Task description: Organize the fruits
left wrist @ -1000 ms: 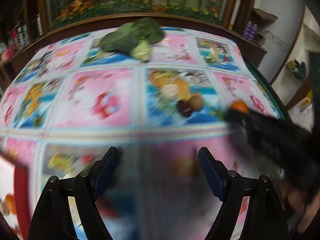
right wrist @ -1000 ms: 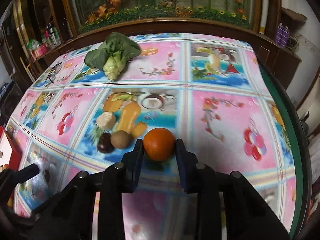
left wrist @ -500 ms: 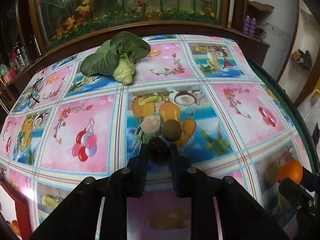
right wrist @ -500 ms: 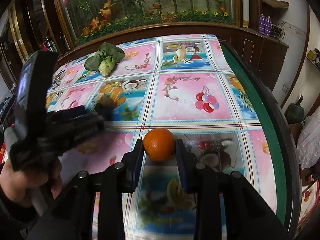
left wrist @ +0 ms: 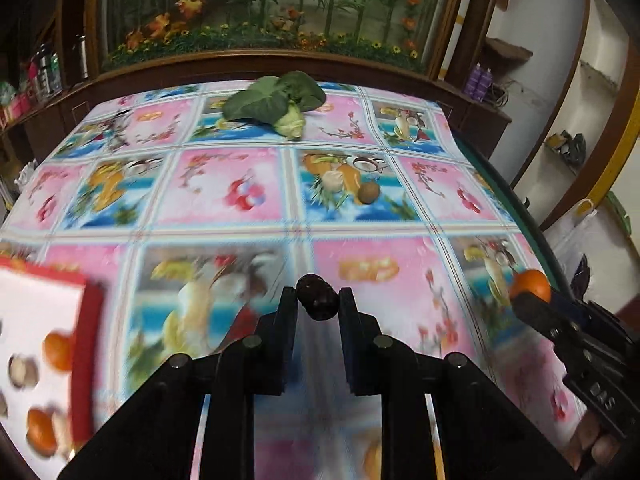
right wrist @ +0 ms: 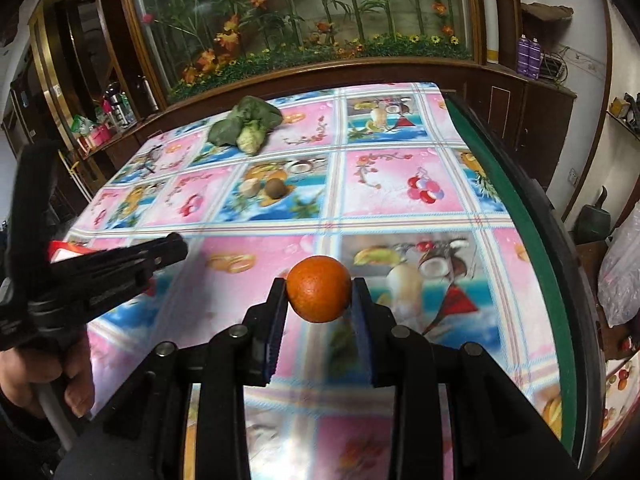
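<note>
**Both grippers loaded, fruit in transit to the box**

The left gripper [left wrist: 318, 304] is clamped on a small dark fruit [left wrist: 317, 297], held clear of the table [left wrist: 256, 216]. The right gripper [right wrist: 319, 296] is clamped on an orange [right wrist: 319, 294], also off the cloth. A brown fruit [left wrist: 368, 192] lies on the table well beyond both, near a leafy vegetable [left wrist: 276, 104] at the far end.

Step in hand, as judged: carry each fruit to the red box [left wrist: 86, 344] at the lower left. Recommended: keep both grips firm, bring the dark fruit over a free spot first, lower it close before letting go, and hold the right gripper back so the two do not collide at the box.

Limits of view: the box is blurred and cut by the frame edge; its contents look like oranges and pale fruits, but free spaces cannot be confirmed. The dark fruit's kind is unclear.
</note>
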### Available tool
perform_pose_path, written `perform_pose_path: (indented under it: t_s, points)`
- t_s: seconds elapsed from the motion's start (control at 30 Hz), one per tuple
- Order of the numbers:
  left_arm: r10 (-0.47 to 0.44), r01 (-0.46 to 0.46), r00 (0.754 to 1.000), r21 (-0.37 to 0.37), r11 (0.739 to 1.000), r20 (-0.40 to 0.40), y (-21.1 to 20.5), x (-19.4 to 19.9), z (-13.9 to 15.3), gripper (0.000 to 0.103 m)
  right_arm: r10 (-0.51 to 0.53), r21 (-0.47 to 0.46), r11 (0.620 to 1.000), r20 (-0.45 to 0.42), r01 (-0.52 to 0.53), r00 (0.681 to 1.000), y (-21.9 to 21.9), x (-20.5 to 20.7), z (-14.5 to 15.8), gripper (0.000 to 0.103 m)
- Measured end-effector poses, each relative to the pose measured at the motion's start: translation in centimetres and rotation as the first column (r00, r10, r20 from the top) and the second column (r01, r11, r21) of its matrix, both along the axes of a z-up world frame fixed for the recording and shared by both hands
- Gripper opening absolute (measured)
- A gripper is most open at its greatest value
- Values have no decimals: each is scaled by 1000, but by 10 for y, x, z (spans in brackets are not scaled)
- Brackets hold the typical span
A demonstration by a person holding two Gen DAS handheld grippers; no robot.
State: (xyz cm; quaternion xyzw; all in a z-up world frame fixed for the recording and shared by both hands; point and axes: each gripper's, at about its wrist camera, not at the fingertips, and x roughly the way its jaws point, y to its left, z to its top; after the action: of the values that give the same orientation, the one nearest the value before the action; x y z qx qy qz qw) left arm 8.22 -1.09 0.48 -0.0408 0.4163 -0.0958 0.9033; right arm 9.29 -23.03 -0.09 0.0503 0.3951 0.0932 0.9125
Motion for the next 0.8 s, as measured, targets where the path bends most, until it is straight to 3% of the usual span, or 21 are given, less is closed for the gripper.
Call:
perform_pose_path:
  t_s: [0.3, 0.8]
  points:
    - [81, -80, 996, -57, 995, 21, 56, -56, 15, 19, 83, 2, 997, 54, -83, 995, 46, -44, 21, 34]
    - [198, -195, 980, -107, 975, 23, 133, -94, 15, 19, 223, -45, 974, 83, -220, 971, 127, -81, 35, 34]
